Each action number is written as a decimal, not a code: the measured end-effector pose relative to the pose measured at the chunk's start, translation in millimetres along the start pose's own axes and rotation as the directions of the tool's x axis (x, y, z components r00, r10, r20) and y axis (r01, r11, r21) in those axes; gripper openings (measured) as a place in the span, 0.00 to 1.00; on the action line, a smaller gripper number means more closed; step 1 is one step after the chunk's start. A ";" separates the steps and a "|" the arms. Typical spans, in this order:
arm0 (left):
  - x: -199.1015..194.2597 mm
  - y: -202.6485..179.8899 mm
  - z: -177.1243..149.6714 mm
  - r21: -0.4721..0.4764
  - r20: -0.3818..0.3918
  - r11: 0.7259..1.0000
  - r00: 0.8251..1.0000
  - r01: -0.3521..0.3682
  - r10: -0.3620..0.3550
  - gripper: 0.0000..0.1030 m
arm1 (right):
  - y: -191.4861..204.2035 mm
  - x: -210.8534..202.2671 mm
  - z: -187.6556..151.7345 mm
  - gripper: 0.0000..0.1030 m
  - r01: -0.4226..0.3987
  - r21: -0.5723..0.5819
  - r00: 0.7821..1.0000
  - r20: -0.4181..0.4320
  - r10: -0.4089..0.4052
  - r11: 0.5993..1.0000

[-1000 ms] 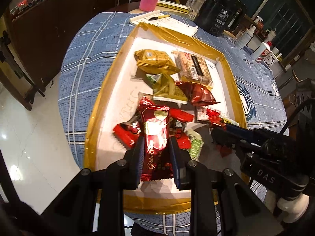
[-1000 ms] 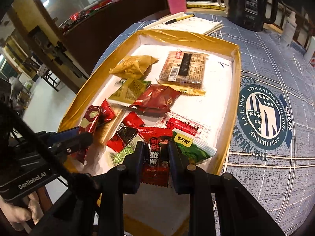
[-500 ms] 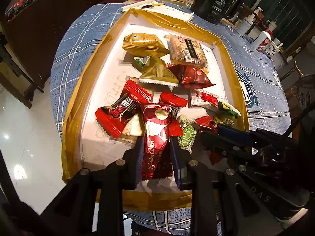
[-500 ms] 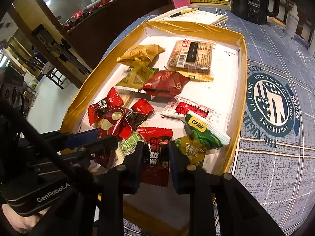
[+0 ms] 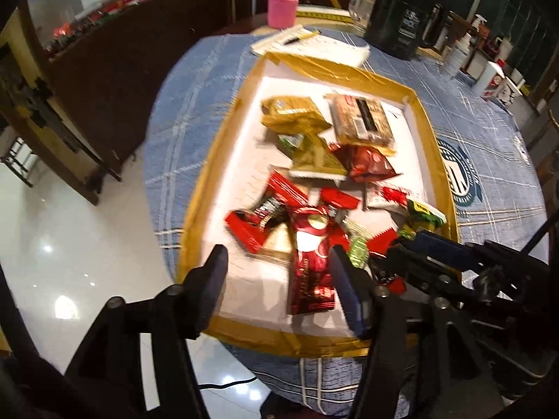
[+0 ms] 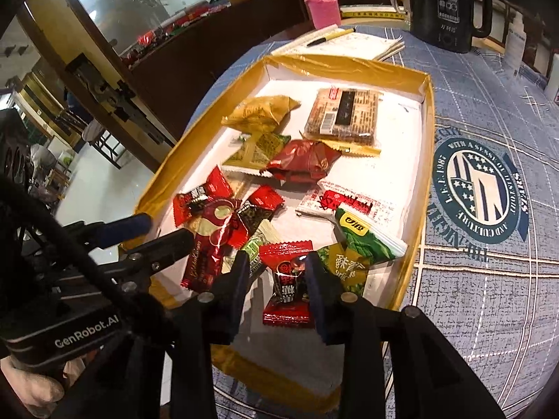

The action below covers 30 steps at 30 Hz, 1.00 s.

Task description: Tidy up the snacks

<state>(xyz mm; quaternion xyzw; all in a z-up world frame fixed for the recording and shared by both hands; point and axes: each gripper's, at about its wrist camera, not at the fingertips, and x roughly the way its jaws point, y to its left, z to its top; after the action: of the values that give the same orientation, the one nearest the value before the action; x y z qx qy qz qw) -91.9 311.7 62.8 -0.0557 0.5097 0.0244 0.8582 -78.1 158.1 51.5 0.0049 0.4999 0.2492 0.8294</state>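
Snacks all sit inside the gold-taped tray on the desk with the blue checked cloth, so the sorting happens within one container and nothing spills onto the cloth.

Left gripper: fingers spread and opening, with the long dark-red wrapper lying flat on the tray floor between them. The pads don't press on it. It reads as a release at the near end of the tray, probably to line it up beside the other red pieces.

Right gripper: fingers opening too, standing either side of a small red candy packet that rests on the tray floor. The right finger looks very close to the packet and the left one stands clear, so no real pinch (contact on the right side is hard to call).

Layout seems loosely grouped. Red candies bunch at the near-left. The green pea packs lie near-right against the tray wall. Bigger bags sit at the far end: the yellow bag, the brown cake bar and the dark-red pouch. A white-red sachet lies mid-right.

Both tools point steeply down over the near end, close together, so tangling is the risk. Beyond the tray stand a notepad with pen, a pink-sleeved bottle and a black jug.
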 end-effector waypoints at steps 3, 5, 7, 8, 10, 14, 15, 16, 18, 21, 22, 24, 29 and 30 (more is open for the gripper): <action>-7.2 -0.7 0.4 0.010 0.025 0.999 0.998 -0.053 0.052 0.66 | -0.8 -6.3 -2.4 0.35 -0.001 0.005 1.000 0.021 0.001 1.000; -11.3 -1.3 0.3 0.016 0.043 0.997 0.996 -0.076 0.075 0.67 | -2.0 -11.5 -4.5 0.35 0.004 0.006 0.999 0.036 -0.004 1.000; -15.2 -2.2 0.4 0.017 0.056 0.997 0.996 -0.075 0.074 0.67 | -0.5 -16.4 -5.9 0.36 0.010 0.005 0.999 0.049 -0.011 1.000; -17.3 -2.2 0.6 0.013 0.061 0.997 0.996 -0.070 0.069 0.67 | -0.7 -20.0 -7.9 0.36 0.017 0.005 0.998 0.058 -0.018 1.000; -21.2 -3.1 0.4 0.003 0.072 0.998 0.996 -0.056 0.055 0.67 | -0.3 -26.7 -11.4 0.36 0.028 0.003 0.997 0.071 -0.028 1.000; -32.4 -9.3 -1.3 -0.013 0.092 0.998 0.994 -0.055 0.056 0.67 | 2.7 -42.9 -16.7 0.36 0.029 -0.021 0.995 0.094 -0.027 0.999; -37.0 -11.6 -2.1 -0.017 0.099 0.998 0.993 -0.058 0.060 0.67 | 2.8 -47.8 -18.1 0.36 0.024 -0.031 0.995 0.102 -0.021 0.999; -41.4 -14.1 -3.1 -0.021 0.108 0.998 0.992 -0.067 0.069 0.67 | 2.9 -53.2 -19.4 0.36 0.017 -0.041 0.994 0.111 -0.013 0.999; -49.3 -18.3 -5.6 -0.033 0.125 0.996 0.988 -0.083 0.087 0.67 | 2.7 -62.8 -21.8 0.36 0.002 -0.057 0.992 0.127 0.005 0.998; -67.7 -28.4 -11.0 -0.059 0.163 0.990 0.977 -0.127 0.135 0.67 | -0.6 -80.9 -27.3 0.36 -0.030 -0.094 0.988 0.151 0.044 0.995; -75.1 -34.1 -12.9 -0.068 0.178 0.988 0.973 -0.139 0.149 0.67 | -2.4 -88.8 -29.8 0.36 -0.037 -0.112 0.986 0.160 0.055 0.993; -90.3 -46.2 -16.6 -0.086 0.212 0.983 0.961 -0.160 0.175 0.68 | -7.2 -106.5 -36.2 0.36 -0.051 -0.149 0.980 0.181 0.078 0.988; -118.6 -77.2 -25.4 -0.126 0.278 0.974 0.935 -0.191 0.219 0.74 | -23.4 -143.3 -48.1 0.41 -0.047 -0.215 0.965 0.243 0.100 0.976; -123.3 -83.8 -27.6 -0.133 0.289 0.971 0.929 -0.198 0.229 0.76 | -28.3 -150.2 -50.4 0.41 -0.043 -0.222 0.961 0.256 0.101 0.974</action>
<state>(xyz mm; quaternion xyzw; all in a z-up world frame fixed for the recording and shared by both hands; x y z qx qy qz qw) -166.8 227.0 163.9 -0.0389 0.3735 0.1518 0.9143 -165.0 58.3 143.2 -0.0328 0.3537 0.3291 0.8749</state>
